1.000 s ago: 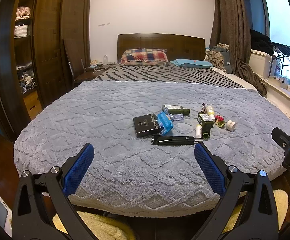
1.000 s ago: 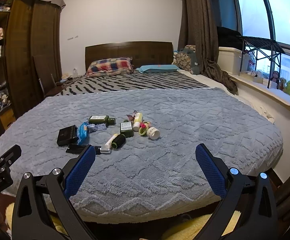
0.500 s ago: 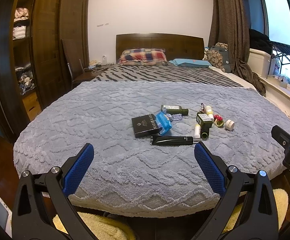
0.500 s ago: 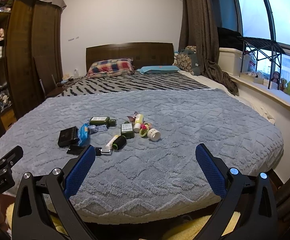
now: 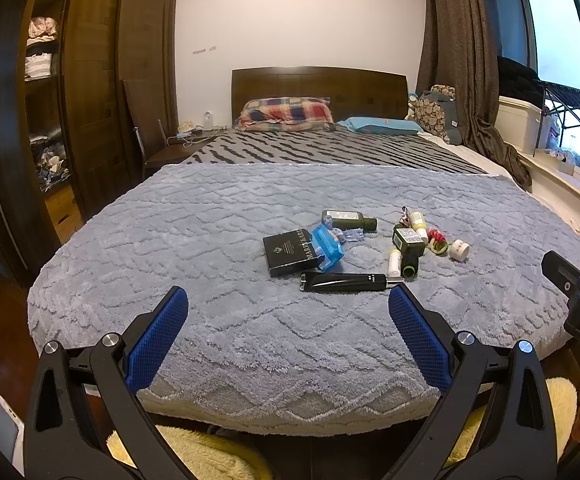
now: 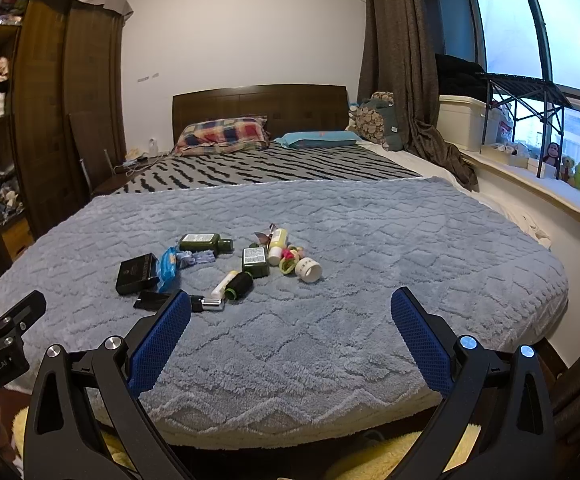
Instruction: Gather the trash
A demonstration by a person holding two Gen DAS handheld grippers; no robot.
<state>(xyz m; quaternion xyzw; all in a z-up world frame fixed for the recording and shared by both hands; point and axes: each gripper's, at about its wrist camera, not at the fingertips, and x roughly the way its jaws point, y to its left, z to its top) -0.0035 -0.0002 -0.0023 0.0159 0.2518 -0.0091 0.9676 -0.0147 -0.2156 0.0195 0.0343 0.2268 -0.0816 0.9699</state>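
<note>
left cam: my left gripper [image 5: 288, 310] was wide open w/ nothing in it, over the near edge of the grey blanket [image 5: 210, 220]. vs a sec ago the pile barely drifted, so basically no approach yet. black tube [image 5: 343, 282] lay closest, black box [image 5: 291, 250] just behind it.

right cam: right gripper [image 6: 290, 314] also fully open & empty. green bottle [image 6: 206, 242] and white jar [image 6: 308, 269] sat mid-bed, untouched. no bin in view, so imo collecting hadn't started.
</note>
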